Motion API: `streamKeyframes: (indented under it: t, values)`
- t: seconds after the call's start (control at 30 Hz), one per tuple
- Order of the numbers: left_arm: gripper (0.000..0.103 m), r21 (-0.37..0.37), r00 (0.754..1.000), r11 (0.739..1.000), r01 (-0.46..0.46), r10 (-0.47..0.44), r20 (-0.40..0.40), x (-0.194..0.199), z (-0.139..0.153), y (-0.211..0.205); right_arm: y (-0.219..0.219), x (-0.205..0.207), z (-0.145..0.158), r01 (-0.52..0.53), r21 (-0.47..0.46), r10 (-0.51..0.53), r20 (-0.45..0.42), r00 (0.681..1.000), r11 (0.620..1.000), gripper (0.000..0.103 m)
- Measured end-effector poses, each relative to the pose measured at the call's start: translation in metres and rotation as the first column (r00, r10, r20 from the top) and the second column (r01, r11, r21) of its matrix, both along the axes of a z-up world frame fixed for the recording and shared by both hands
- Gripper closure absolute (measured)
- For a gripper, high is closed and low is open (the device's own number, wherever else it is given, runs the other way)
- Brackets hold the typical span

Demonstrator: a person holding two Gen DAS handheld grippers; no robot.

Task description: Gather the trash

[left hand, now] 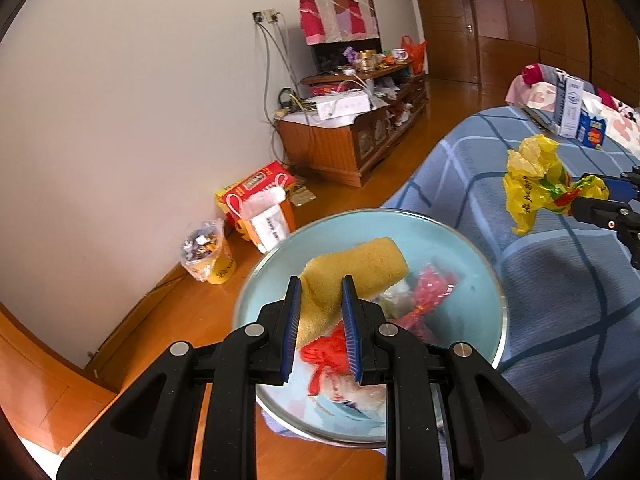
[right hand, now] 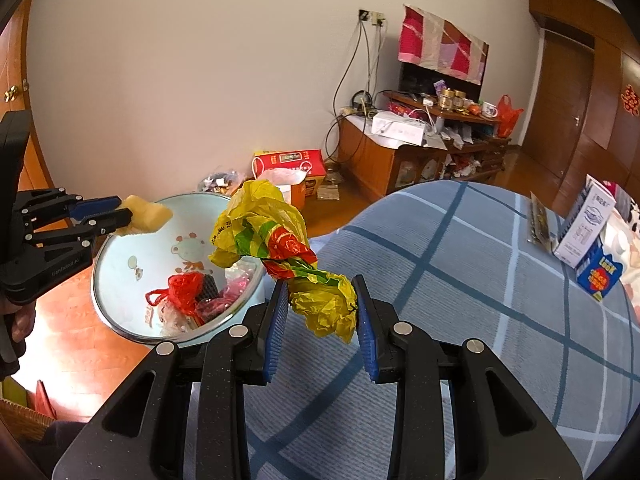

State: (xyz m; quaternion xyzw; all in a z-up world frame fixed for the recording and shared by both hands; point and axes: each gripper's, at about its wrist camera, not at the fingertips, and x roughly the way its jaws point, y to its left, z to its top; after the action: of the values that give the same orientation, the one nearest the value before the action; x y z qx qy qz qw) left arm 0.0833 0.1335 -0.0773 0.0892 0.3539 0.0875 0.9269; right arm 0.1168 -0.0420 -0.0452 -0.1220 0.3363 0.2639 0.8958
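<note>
My left gripper (left hand: 320,292) is shut on a yellow sponge (left hand: 360,268) and holds it above a light blue enamel basin (left hand: 472,312). That basin holds red plastic bag scraps (left hand: 326,354), pink wrappers (left hand: 430,294) and other crumpled trash. From the right wrist view the same left gripper (right hand: 124,208) holds the sponge (right hand: 148,216) over the basin's far rim (right hand: 100,280). My right gripper (right hand: 322,296) is shut on a crumpled yellow plastic bag (right hand: 260,224) with red and green print, held over the bed's edge beside the basin. In the left wrist view this bag (left hand: 532,188) hangs from the right gripper (left hand: 582,196).
A blue checked bedspread (right hand: 460,280) fills the right side, with a white carton (right hand: 584,228) and a blue box (right hand: 600,276) on it. On the wooden floor by the wall stand a red box (left hand: 260,188), a full trash bag (left hand: 206,254) and a cluttered cabinet (left hand: 352,140).
</note>
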Motion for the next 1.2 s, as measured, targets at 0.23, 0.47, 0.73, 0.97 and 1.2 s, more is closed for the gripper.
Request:
streamKeyframes:
  t: [0.23,0.47,0.73,0.97,1.2]
  values:
    - [0.082,-0.012,0.999,0.999,-0.034,0.034,0.013,-0.003,0.004,0.012,0.018,0.001,0.005,-0.041,-0.013,0.041,0.012,0.999,0.999,0.070]
    - [0.080,-0.025,0.998,0.998,-0.060,0.061,0.019,-0.003,0.005,0.021,0.042,0.003,0.006,-0.091,-0.021,0.091,0.016,0.996,0.996,0.070]
    - [0.046,-0.054,0.995,0.995,-0.082,0.085,0.048,-0.007,0.009,0.027,0.051,0.002,0.007,-0.113,0.008,0.113,0.023,0.993,0.994,0.051]
    - [0.026,-0.073,0.992,0.994,-0.082,0.088,0.092,-0.018,0.022,0.021,0.033,-0.005,0.015,-0.072,0.051,0.070,0.026,0.997,0.996,0.044]
    - [0.017,-0.085,0.981,0.995,-0.057,0.071,0.178,-0.037,0.052,0.008,0.002,-0.028,0.038,-0.022,0.110,0.014,0.073,0.997,0.994,0.042]
